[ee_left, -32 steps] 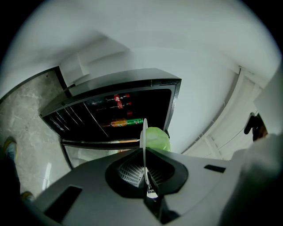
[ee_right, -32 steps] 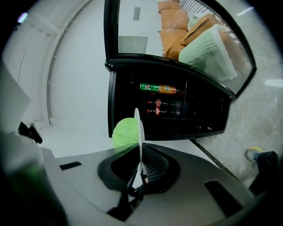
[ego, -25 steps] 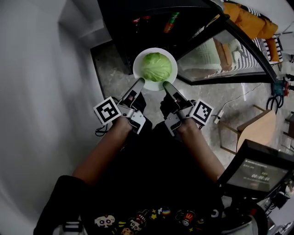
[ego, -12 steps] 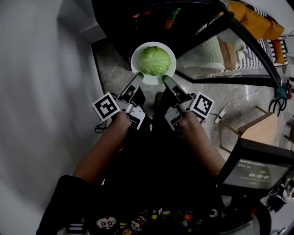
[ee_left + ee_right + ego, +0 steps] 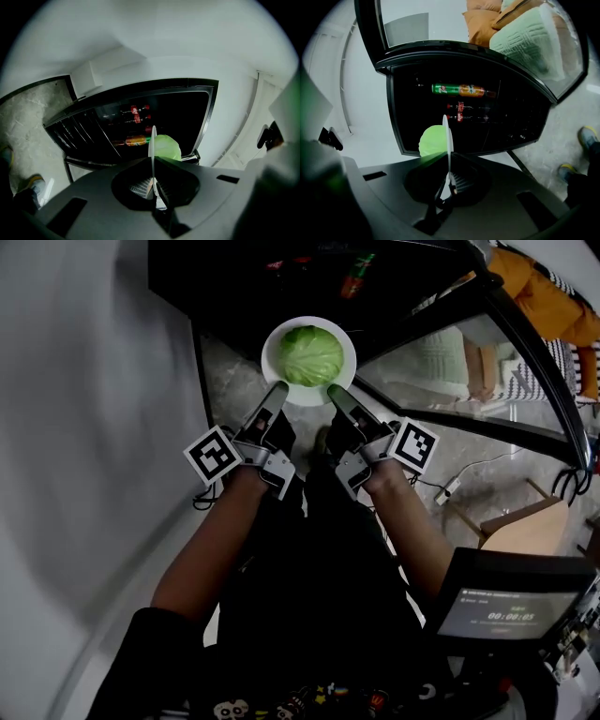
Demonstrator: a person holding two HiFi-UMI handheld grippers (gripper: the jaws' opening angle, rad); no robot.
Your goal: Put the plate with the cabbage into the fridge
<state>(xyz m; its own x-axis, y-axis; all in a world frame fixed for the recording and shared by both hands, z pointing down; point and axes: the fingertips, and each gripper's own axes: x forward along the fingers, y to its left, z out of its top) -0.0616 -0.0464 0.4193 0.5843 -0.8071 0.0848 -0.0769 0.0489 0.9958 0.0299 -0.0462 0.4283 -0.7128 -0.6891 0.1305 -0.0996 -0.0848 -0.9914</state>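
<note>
Already the plate (image 5: 307,397) with the cabbage (image 5: 310,354) is held in the air at the mouth of the open fridge (image 5: 244,287). The fingers of the left gripper (image 5: 277,390) and the right gripper (image 5: 334,393) each pinch its near rim. Setting it down inside remains. Beyond a few bottles (image 5: 461,89), the dark interior hides any free room.

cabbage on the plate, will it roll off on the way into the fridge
Possibly, if tilted: the cabbage is round and sits loose on a nearly flat plate. It covers much of the plate, so it is likely heavy. The left gripper and right gripper pinch only the near rim, so the far side may dip.
</note>
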